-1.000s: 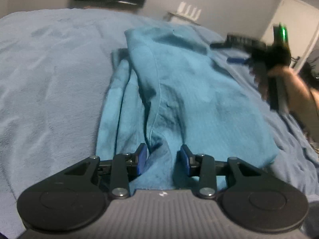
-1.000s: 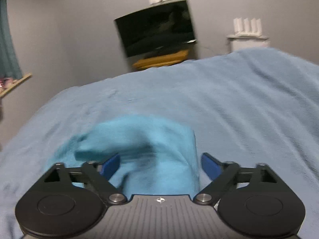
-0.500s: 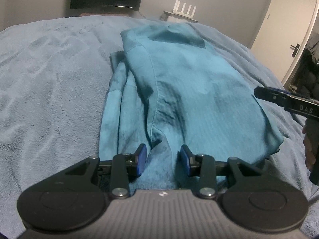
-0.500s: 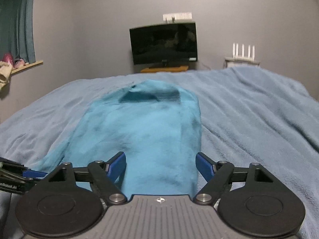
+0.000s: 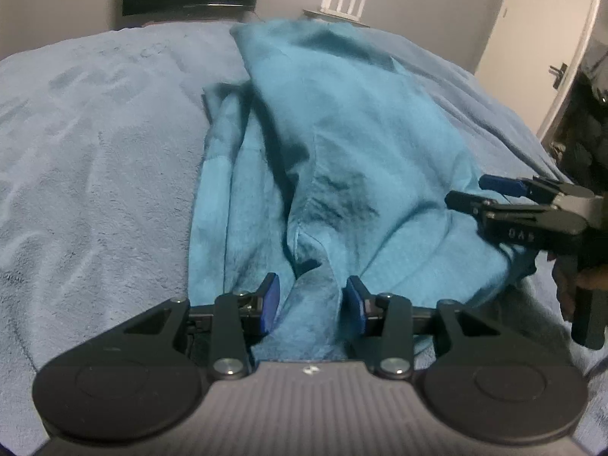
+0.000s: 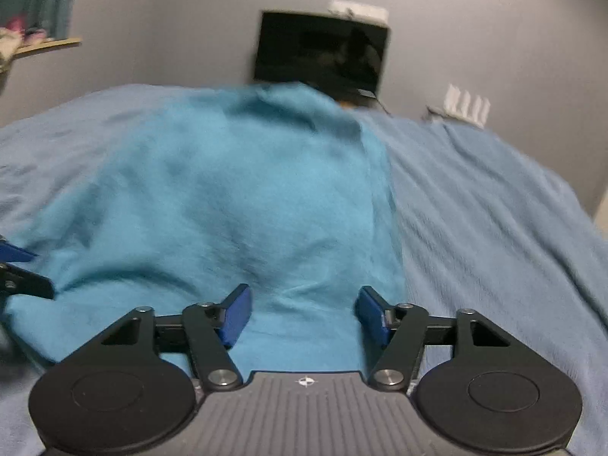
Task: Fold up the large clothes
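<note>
A large teal garment lies lengthwise on the bed's light blue blanket, with a folded layer along its left side. My left gripper is at the garment's near edge. A raised ridge of the cloth is pinched between its blue pads, and its jaws are easing open slightly. My right gripper reaches in from the right over the garment's near right corner. In the right wrist view its jaws are closing. The garment lies between them and the pads do not press it. The left gripper shows at that view's left edge.
A dark TV hangs on the far wall, with a white router on a shelf to its right. A white door stands at the right. A person's hand holds the right gripper's handle. Blanket spreads wide on both sides.
The right gripper swept down from above the far end to the garment's near right corner, and its jaws narrowed. The left gripper stayed on the same ridge of cloth.
</note>
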Available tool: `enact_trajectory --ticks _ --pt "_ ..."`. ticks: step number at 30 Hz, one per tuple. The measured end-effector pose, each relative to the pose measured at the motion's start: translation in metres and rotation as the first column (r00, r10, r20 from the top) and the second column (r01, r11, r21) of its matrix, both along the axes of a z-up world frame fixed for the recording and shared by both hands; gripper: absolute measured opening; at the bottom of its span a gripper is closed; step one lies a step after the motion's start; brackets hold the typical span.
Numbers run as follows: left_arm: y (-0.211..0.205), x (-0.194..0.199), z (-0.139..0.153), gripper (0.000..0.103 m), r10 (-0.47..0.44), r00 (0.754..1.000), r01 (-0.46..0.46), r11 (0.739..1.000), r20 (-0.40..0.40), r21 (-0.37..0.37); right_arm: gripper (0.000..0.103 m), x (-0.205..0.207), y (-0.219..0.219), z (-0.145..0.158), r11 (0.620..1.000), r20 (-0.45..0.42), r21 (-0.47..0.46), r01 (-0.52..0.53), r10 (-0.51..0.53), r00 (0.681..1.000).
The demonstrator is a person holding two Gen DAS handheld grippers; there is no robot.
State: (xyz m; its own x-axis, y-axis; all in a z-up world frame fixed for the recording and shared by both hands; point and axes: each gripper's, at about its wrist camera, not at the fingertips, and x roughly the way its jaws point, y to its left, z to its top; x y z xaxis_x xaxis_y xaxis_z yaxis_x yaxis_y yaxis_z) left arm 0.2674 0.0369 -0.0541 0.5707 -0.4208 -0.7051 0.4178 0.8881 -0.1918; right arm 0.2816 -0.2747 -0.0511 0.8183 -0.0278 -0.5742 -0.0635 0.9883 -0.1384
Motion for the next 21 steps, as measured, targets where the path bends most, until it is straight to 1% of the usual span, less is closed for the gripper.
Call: enact_trajectory --ticks 3,6,7,8,10,12,13,14,15,18,20,21 --pt "-0.001 0.0 -0.002 0.038 -0.007 1.0 0.006 1.0 0.011 0.021 0.068 -0.007 -0.004 0.005 0.999 0.028 0.049 0.002 -0.003 1.0" --pt "0.004 -0.001 -0.004 0.038 -0.001 1.0 0.001 1.0 0.019 -0.004 0.071 -0.028 -0.005 0.014 0.997 0.064 0.082 -0.013 0.008 0.998" --pt "0.005 -0.003 -0.004 0.039 0.004 1.0 -0.003 1.0 0.025 -0.013 0.075 -0.037 -0.007 0.018 0.995 0.066 0.1 -0.003 -0.003 0.998" --pt "0.005 -0.007 -0.004 0.042 0.007 0.999 -0.006 1.0 0.036 -0.021 0.083 -0.046 -0.011 0.023 0.992 0.062 0.126 0.014 -0.022 0.998" --pt "0.006 -0.019 -0.001 0.054 0.012 0.997 -0.011 1.0 0.072 -0.012 0.088 -0.062 -0.019 0.028 0.981 0.036 0.182 0.06 -0.067 0.997" --pt "0.006 -0.03 0.005 0.081 0.023 0.995 -0.025 1.0 0.1 0.01 0.088 -0.078 -0.023 0.029 0.975 -0.003 0.196 0.105 -0.107 0.994" --pt "0.005 -0.037 0.009 0.088 0.037 0.993 -0.039 0.999 0.11 0.018 0.088 -0.085 -0.025 0.029 0.973 -0.018 0.193 0.123 -0.121 0.992" --pt "0.005 -0.044 0.014 0.1 0.063 0.991 -0.067 0.997 0.118 0.031 0.089 -0.094 -0.027 0.03 0.97 -0.032 0.197 0.14 -0.136 0.99" --pt "0.006 -0.051 0.017 0.103 0.085 0.989 -0.09 0.995 0.123 0.041 0.089 -0.102 -0.028 0.031 0.966 -0.047 0.208 0.154 -0.148 0.988" --pt "0.002 -0.073 0.023 0.103 0.104 0.99 -0.109 0.993 0.099 0.05 0.093 -0.126 -0.031 0.034 0.949 -0.088 0.252 0.192 -0.175 0.981" --pt "-0.006 -0.089 0.024 0.103 0.109 0.991 -0.115 0.991 0.077 0.072 0.098 -0.139 -0.029 0.036 0.945 -0.118 0.251 0.209 -0.185 0.976" --pt "-0.012 -0.098 0.024 0.103 0.11 0.992 -0.116 0.989 0.067 0.095 0.099 -0.144 -0.027 0.035 0.946 -0.133 0.245 0.214 -0.186 0.973"
